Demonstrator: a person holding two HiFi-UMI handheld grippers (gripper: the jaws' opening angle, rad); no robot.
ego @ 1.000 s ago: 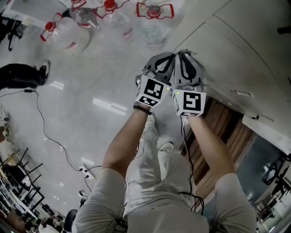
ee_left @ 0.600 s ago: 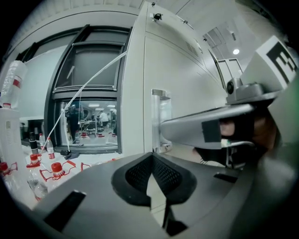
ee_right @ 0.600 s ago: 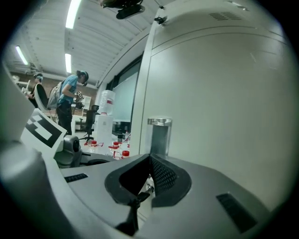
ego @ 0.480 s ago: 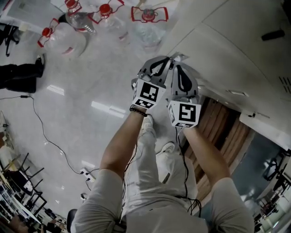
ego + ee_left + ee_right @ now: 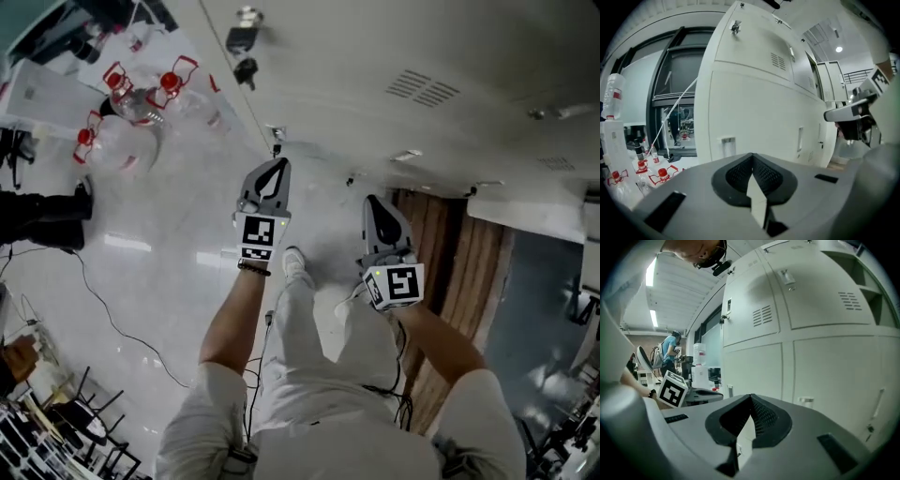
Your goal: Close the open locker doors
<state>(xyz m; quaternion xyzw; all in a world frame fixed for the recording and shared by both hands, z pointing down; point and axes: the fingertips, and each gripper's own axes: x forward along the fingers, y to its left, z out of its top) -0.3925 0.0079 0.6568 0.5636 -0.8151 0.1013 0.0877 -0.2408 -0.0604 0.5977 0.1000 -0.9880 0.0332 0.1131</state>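
Note:
A bank of white lockers point(image 5: 403, 56) fills the top of the head view. At its right a brown wooden inside point(image 5: 459, 253) shows beside a white door point(image 5: 525, 214) that stands ajar. My left gripper point(image 5: 277, 163) is shut and empty, its tip close to the locker front. My right gripper point(image 5: 372, 201) is also shut and empty, left of the wooden opening. In the left gripper view the shut jaws point(image 5: 752, 157) face closed doors with a recessed handle point(image 5: 727, 141). The right gripper view shows its shut jaws point(image 5: 751, 398) before closed vented doors point(image 5: 820, 296).
Several clear water bottles point(image 5: 131, 103) with red caps stand on the glossy floor at the lockers' left end. A black cable point(image 5: 94, 300) runs across the floor. Someone's dark shoes point(image 5: 47, 220) are at the left edge, chairs point(image 5: 56, 422) at bottom left. A person in blue point(image 5: 670, 350) stands far off.
The grippers were side by side against a white door; now they are apart and drawn back. The head view has swung, so more of the locker front shows.

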